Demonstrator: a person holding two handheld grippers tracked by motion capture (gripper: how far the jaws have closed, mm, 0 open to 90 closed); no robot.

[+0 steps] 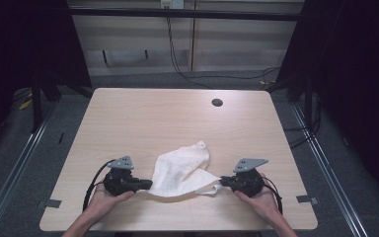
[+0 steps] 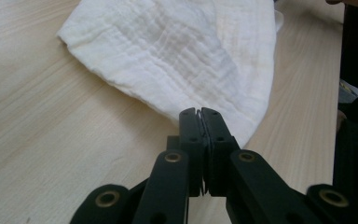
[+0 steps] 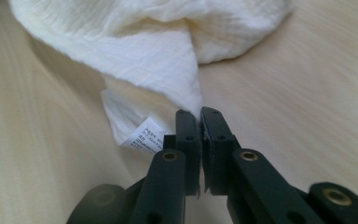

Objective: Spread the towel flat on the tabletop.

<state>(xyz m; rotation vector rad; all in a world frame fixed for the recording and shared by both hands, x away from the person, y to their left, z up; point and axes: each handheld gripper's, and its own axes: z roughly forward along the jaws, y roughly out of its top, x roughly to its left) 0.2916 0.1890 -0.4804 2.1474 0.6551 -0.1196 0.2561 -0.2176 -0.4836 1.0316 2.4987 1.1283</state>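
Observation:
A white crinkled cloth [image 1: 183, 170] lies bunched near the table's front edge, between my two grippers. My left gripper [image 1: 149, 184] is shut on the cloth's left corner; in the left gripper view the jaws press together on the cloth [image 2: 186, 51] at my left gripper [image 2: 200, 111]. My right gripper [image 1: 221, 181] pinches the right corner. In the right gripper view a point of the cloth [image 3: 154, 60] runs into my right gripper [image 3: 200, 112], with a small label [image 3: 142, 136] hanging beside it. A hand holds each gripper from below.
The light wooden table [image 1: 143, 113] has a round cable hole [image 1: 217, 102] at the back right. Metal rails run along the floor on both sides, and cables hang from the wall behind.

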